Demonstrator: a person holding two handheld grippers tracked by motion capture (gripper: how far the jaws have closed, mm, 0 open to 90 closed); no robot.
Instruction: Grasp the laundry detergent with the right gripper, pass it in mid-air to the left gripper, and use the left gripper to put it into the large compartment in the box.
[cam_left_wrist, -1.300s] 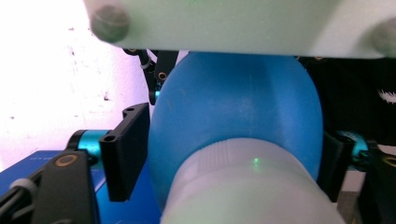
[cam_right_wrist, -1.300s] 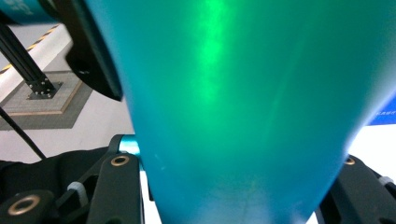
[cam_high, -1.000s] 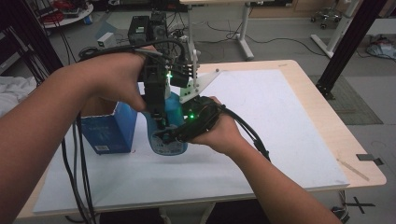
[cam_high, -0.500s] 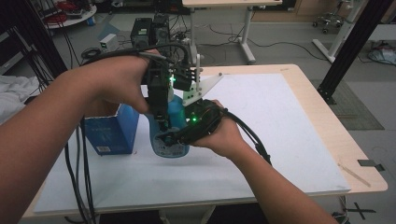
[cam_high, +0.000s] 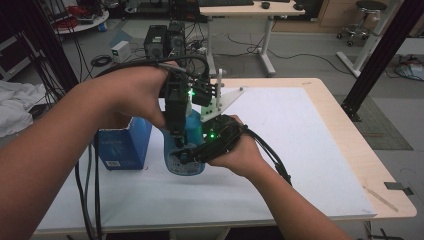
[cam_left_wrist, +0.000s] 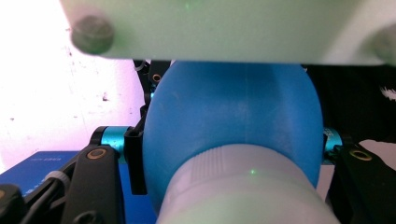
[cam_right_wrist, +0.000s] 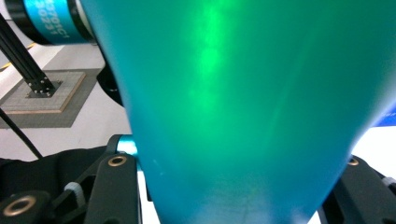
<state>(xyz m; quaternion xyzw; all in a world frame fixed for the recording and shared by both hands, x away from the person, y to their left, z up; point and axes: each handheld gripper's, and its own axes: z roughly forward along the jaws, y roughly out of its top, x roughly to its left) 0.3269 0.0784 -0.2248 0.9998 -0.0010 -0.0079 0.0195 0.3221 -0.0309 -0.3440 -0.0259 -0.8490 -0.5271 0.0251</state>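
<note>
We note a blue bottle (cam_high: 187, 150) with pale ribbed cap (cam_left_wrist: 243, 186); left gripper (cam_high: 176, 131) clamps the cap, right gripper (cam_high: 192, 155) clamps the body.

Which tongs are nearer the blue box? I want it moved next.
Left. The left tongs grip the blue bottle's top, beside the blue box; the right tongs clamp the bottle's body, farther away.
</note>
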